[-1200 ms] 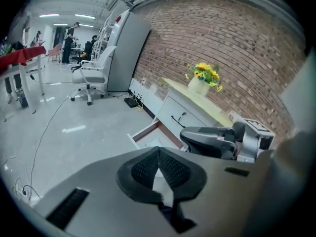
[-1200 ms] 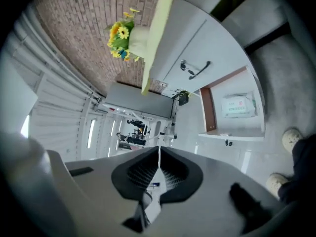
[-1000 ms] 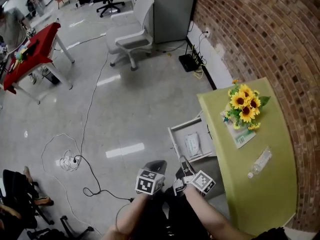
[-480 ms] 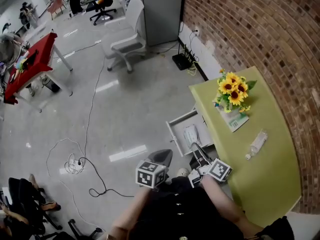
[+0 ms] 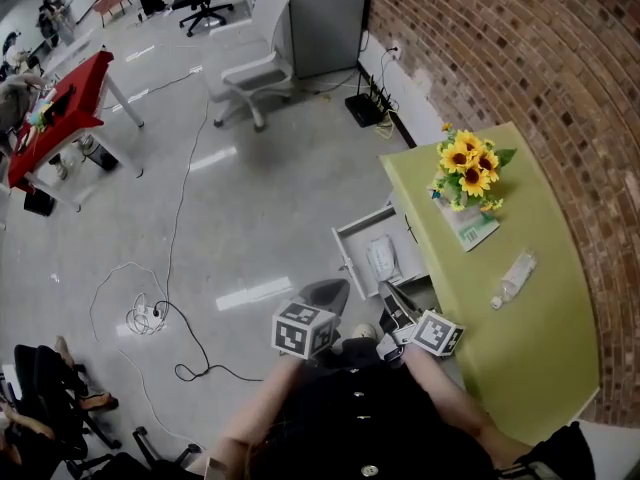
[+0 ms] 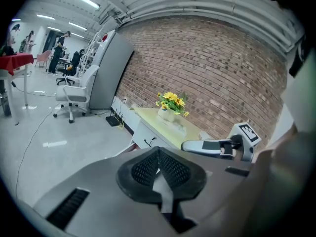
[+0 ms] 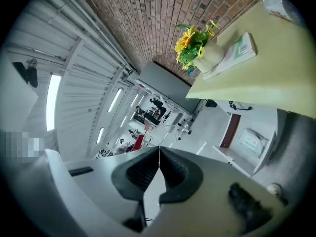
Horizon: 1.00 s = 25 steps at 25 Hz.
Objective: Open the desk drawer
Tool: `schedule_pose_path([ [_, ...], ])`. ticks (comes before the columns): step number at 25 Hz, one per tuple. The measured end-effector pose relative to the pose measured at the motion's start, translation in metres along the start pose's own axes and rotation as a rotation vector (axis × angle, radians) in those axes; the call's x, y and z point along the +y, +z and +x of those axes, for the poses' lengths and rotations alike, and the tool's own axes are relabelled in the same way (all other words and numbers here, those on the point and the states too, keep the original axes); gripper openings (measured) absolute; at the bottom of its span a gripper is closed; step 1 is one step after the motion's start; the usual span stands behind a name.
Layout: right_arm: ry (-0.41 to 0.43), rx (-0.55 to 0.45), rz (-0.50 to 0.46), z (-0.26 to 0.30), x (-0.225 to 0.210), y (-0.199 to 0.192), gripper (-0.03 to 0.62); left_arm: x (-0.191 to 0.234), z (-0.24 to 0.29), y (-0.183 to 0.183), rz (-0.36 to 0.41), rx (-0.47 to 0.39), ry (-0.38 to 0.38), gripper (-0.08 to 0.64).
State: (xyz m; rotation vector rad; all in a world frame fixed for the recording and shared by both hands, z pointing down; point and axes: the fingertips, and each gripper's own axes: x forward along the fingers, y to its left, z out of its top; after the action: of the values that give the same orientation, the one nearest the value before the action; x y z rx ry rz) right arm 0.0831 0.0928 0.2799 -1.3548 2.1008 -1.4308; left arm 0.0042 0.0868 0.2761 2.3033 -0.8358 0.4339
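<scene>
**While the drawer stands pulled out, both tools hang shut and empty**

Since the drawer (image 5: 343,258) already juts out from the side of the desk (image 5: 520,348) over the floor (image 5: 250,198), the opening looks largely done. What is left is probably a clean finish.

The left gripper (image 6: 158,151) has its jaws pressed together with nothing between them. The right gripper (image 7: 159,154) is closed the same way, gripping nothing. In the head view both hover near the person's body. The right one is just beside the drawer's near corner and the left one is further off over the floor.

If the drawer needs to come out further, I would part one pair of jaws and take the front edge squarely. The pull should be straight along the runners, not sideways, since thin walls like these would likely bind if twisted. Otherwise the tools should be kept clear of the open box.

The drawer is a shallow white box with thin, flat walls, and a pale packet (image 5: 384,261) lies flat in it. The desk top is a smooth, matte yellow-green slab. On it stand sunflowers (image 5: 465,168) in a pale vase, which touches a booklet (image 5: 475,230). A clear plastic bottle (image 5: 513,277) lies on its side, apart from them. A rough red brick wall (image 5: 560,68) runs behind the desk, and the grey floor is glossy. The grippers' pads (image 6: 173,169) are black and finely ribbed, set in smooth grey shells.
</scene>
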Motion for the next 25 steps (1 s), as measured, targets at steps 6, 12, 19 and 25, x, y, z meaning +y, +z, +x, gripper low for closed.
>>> schedule_pose_path([
  [6,0.001,0.03,0.012,0.002,0.002,-0.011,0.015,0.0,-0.003,-0.011,-0.009,0.02,0.001,0.009],
  [12,-0.004,0.034,0.029,-0.002,-0.001,-0.014,0.015,0.0,-0.005,-0.016,-0.018,0.021,0.014,0.009],
  [19,-0.012,0.041,0.017,-0.007,-0.004,-0.017,0.015,-0.001,-0.003,-0.019,-0.036,0.027,0.029,0.009],
  [25,-0.011,0.02,0.043,-0.009,-0.01,-0.016,0.015,-0.003,0.004,-0.027,-0.044,0.043,0.034,0.009],
])
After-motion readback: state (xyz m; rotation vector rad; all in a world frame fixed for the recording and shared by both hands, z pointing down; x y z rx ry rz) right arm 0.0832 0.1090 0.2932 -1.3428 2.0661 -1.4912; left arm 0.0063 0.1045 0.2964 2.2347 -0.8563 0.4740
